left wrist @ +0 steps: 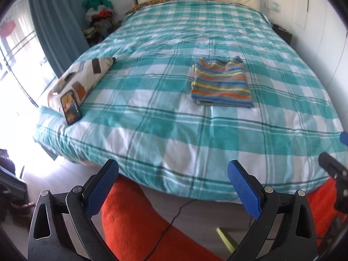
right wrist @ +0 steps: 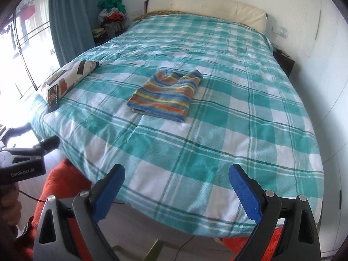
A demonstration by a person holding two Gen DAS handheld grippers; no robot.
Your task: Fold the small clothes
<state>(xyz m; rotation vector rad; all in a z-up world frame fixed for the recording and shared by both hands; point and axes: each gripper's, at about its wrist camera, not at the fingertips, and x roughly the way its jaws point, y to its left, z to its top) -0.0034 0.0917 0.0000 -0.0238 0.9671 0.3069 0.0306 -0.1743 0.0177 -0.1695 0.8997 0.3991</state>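
- Both pairs of fingers stand spread wide with nothing between them: the left gripper (left wrist: 173,187) fills the bottom of the left wrist view, the right gripper (right wrist: 176,190) the bottom of the right wrist view, and each hangs over the near edge of the bed (left wrist: 152,130).
- Blue textured pads (left wrist: 243,190) line the inner faces of the black fingers.
- Folded striped garment (left wrist: 220,82) lies flat on the teal and white checked bedspread (right wrist: 239,130), right of centre in the left wrist view and just left of centre in the right wrist view, well apart from both grippers.
- It forms a neat rectangle with several layers showing at its near edge.
- Patterned pillow (left wrist: 83,79) lies at the left edge of the bed, with a phone (left wrist: 71,106) propped against its near end, screen lit.
- Teal curtain (right wrist: 69,17) hangs in the upper left, beside a pile of clothes (right wrist: 112,13) at the head of the bed.
- Red fuzzy fabric (left wrist: 134,221) shows at the bottom of the frame.
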